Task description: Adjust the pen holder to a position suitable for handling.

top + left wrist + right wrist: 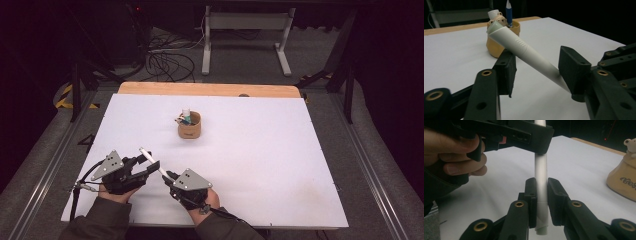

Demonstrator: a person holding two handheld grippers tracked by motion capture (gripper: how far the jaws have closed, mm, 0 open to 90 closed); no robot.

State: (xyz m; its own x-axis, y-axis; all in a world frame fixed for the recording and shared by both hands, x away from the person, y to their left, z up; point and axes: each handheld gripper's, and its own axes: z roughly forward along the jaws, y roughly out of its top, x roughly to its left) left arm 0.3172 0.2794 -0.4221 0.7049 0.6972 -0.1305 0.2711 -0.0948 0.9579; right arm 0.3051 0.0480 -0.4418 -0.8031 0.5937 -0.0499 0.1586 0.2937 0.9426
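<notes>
A white board surface (260, 165) lies over a wooden tabletop (210, 89) in a dark room with grey carpet. The right gripper (541, 192) clamps a white plastic tube (541, 170). The left gripper (536, 67) stands open around the tube, near a tan pen cup (190, 127).

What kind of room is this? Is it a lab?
Probably a lab or recording studio. There's a plain white table, loose cables on the grey floor, dark walls, and a person working tongs in each hand on a white pen.
</notes>
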